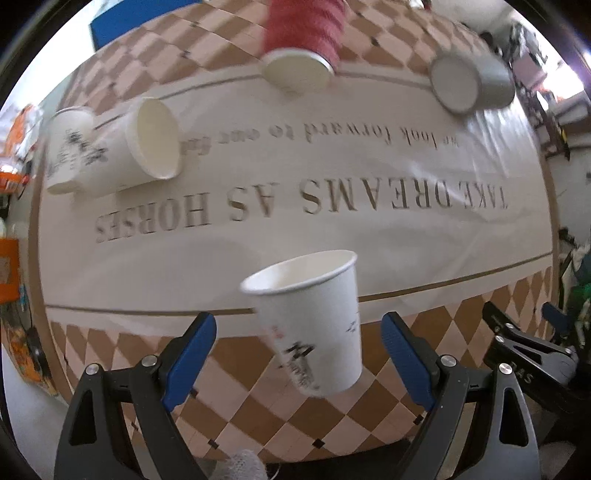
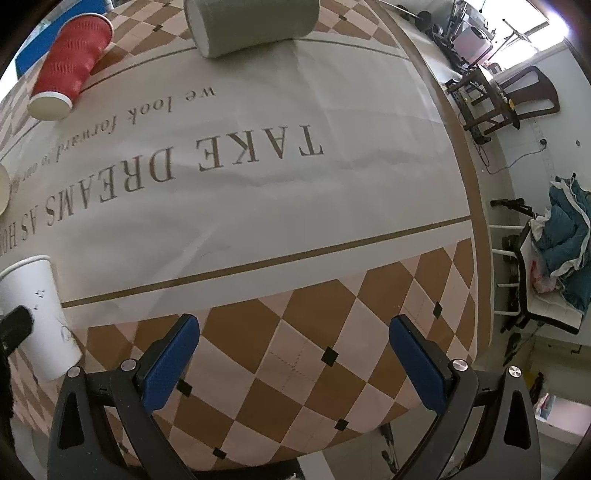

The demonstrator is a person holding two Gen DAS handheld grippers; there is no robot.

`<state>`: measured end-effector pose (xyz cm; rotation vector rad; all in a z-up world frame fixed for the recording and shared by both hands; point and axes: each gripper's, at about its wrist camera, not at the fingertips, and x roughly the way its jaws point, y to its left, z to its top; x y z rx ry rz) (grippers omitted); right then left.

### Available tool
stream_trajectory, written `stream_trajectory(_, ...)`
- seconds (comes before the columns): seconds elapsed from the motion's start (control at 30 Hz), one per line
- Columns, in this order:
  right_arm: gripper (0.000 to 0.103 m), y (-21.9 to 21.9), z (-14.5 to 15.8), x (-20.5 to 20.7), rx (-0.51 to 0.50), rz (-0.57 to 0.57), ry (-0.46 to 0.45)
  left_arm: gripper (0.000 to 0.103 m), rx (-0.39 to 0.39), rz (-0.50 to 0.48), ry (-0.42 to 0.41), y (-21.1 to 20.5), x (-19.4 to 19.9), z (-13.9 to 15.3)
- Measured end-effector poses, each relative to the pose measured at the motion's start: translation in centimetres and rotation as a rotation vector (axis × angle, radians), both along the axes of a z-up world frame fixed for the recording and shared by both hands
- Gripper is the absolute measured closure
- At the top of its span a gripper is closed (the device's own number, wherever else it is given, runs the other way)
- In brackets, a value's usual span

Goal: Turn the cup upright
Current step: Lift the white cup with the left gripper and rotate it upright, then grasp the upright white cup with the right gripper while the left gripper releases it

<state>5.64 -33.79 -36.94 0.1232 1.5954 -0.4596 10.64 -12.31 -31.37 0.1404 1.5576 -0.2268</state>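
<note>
A white paper cup [image 1: 314, 325] with black print stands upright, slightly tilted and blurred, on the checkered tablecloth between the fingers of my left gripper [image 1: 299, 350]. The jaws are wide open and do not touch it. The same cup shows at the left edge of the right wrist view [image 2: 37, 314]. My right gripper [image 2: 293, 350] is open and empty over the checkered border. Its black body shows at the right of the left wrist view [image 1: 524, 350].
Several cups lie on their sides at the far side: two white ones [image 1: 147, 144] [image 1: 68, 147], a red ribbed one [image 1: 303, 40] [image 2: 70, 62] and a grey one [image 1: 472, 83] [image 2: 251, 26]. The table edge [image 2: 476, 184] runs along the right, with chairs [image 2: 554, 258] beyond.
</note>
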Motion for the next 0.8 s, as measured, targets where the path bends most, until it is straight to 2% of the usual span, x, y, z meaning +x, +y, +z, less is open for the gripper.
stream_trajectory(0.13,0.0,1.3,1.4,0.8,0.008,0.011,-0.021,0.012,-0.008,0.062,-0.071,3.5,-0.3,3.3)
stream_trajectory(0.3,0.0,3.8,3.3,1.9,0.026,0.055,-0.046,0.011,0.056,0.148,-0.202,8.0,-1.6,6.0)
stream_trajectory(0.33,0.0,4.7,3.8,2.2,0.035,0.074,-0.052,0.0,0.059,0.162,-0.213,8.6,-1.8,6.0)
stream_trajectory(0.57,0.001,11.0,5.6,3.7,0.127,0.239,-0.069,0.0,0.092,0.248,-0.205,13.0,-3.3,3.7)
stream_trajectory(0.63,0.003,13.2,5.6,4.3,0.14,0.292,-0.058,0.0,0.128,0.257,-0.193,13.6,-3.6,2.6)
stream_trajectory(0.8,0.012,17.0,4.4,5.7,0.161,0.365,-0.009,0.0,0.122,0.272,-0.145,15.1,-4.0,0.4)
